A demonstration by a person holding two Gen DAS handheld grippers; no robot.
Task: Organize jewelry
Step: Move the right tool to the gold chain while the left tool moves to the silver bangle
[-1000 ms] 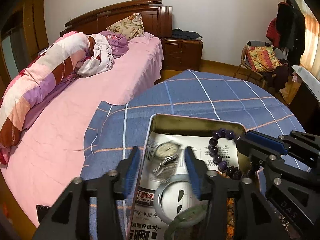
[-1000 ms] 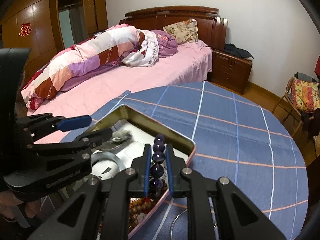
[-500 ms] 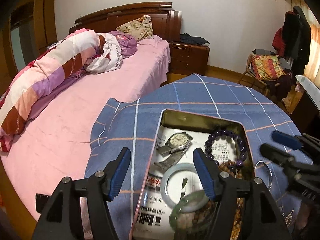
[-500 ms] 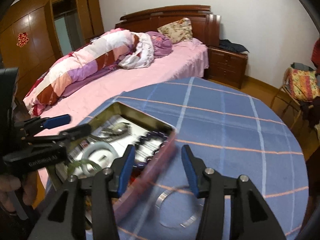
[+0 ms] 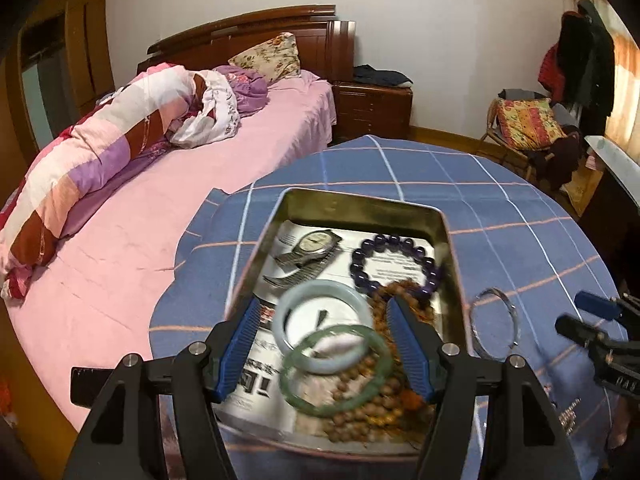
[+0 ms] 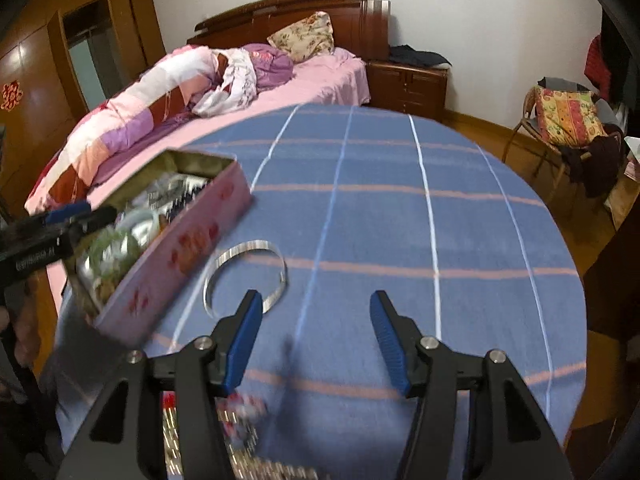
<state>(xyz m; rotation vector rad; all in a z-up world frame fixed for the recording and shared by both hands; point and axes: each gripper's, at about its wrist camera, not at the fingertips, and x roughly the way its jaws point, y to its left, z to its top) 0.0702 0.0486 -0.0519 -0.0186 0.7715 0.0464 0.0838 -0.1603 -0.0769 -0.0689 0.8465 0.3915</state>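
Now the right gripper [image 6: 316,336], spread empty, has left the purple bracelet [image 5: 396,266] in the tin [image 5: 450,240].

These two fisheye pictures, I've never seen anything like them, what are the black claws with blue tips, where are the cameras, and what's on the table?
The claws are two hand-held grippers; a person holds one in each hand, and each carries a camera looking forward along its two fingers. One picture comes from the left gripper, the other from the right gripper. Both are open and hold nothing.

They hover over a round table with a blue checked cloth in a bedroom. On it sits a metal tin lined with printed paper. Inside lie a wristwatch, a purple bead bracelet, a pale bangle, a green bangle and brown beads.

Outside the tin, on the cloth, lies a silver bangle, just ahead of the right gripper. Some more small items near that gripper are too blurred to name.
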